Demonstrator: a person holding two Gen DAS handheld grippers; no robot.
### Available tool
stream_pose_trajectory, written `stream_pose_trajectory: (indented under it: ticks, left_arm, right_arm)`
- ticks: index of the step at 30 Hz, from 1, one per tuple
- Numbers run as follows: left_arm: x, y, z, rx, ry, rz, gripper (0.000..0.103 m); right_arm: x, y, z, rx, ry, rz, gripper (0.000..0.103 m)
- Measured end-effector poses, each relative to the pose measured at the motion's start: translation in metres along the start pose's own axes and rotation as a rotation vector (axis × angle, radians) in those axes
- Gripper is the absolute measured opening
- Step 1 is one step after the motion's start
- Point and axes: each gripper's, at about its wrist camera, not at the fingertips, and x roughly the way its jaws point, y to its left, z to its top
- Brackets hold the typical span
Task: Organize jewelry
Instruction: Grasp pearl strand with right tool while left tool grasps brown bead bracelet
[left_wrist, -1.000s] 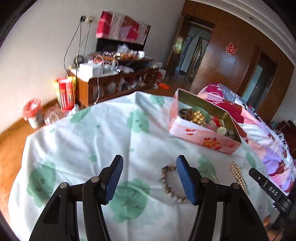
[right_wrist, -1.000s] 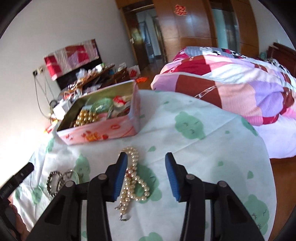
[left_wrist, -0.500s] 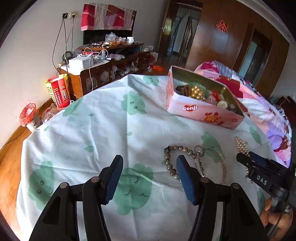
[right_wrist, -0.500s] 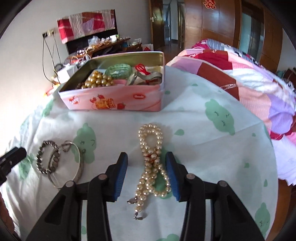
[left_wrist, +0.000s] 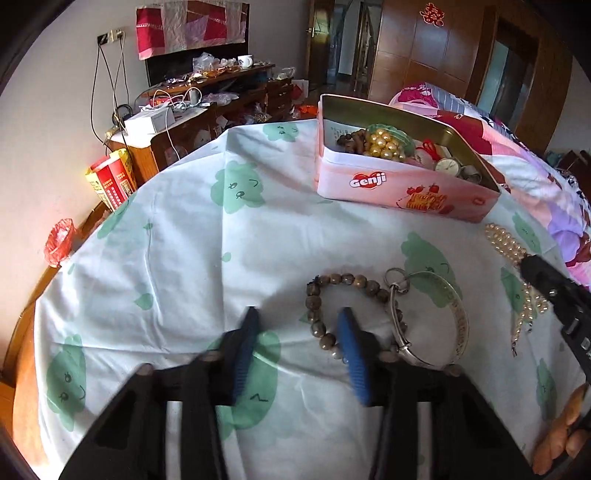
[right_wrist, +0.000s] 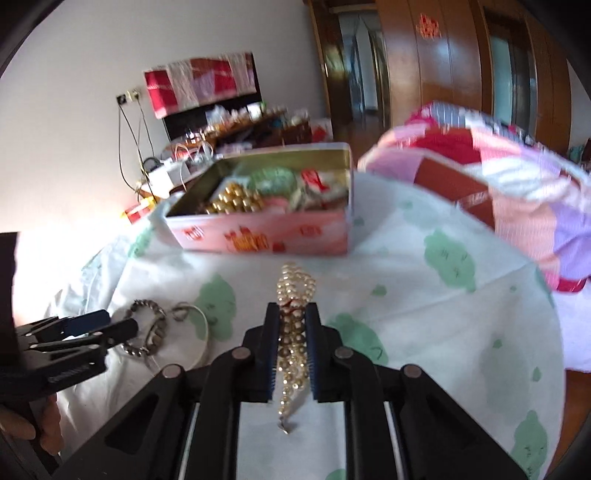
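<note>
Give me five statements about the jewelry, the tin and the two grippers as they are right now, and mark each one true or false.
1. The right gripper is closed on the pearl necklace. True.
2. The pink tin has its lid on. False: it is open, with gold beads and other pieces showing inside.
3. The left gripper is open and holds nothing. True.
4. The brown bead bracelet lies inside the tin. False: it lies on the tablecloth, in front of the tin.
5. A silver bangle lies right by the brown bead bracelet, overlapping it. True.
</note>
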Motion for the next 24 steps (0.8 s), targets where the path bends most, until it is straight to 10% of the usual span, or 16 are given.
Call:
stream_pose_trajectory:
  ticks: [3, 15, 20, 24]
  left_arm:
    - [-0.001, 0.0, -0.001, 0.009, -0.001, -0.033, 0.012]
    - [-0.024, 0.017, -0.004, -0.088, -0.115, -0.118, 0.007]
    - [-0.049, 0.022, -0.009, -0.116, -0.265, -0.116, 0.007]
    - [-0.056, 0.028, -0.009, -0.146, -0.309, -0.124, 0.007]
  right_arm:
    - [-0.009, 0.009, -0.001, -0.041, -0.052, -0.019, 0.01]
    - [-0.011, -0.017, 0.003, 0.102, -0.085, -0.01, 0.009]
    - [-0.007, -0.034, 0.003, 0.197, -0.067, 0.015, 0.048]
    - [-0.008, -0.044, 0.0, 0.247, -0.061, 0.074, 0.051]
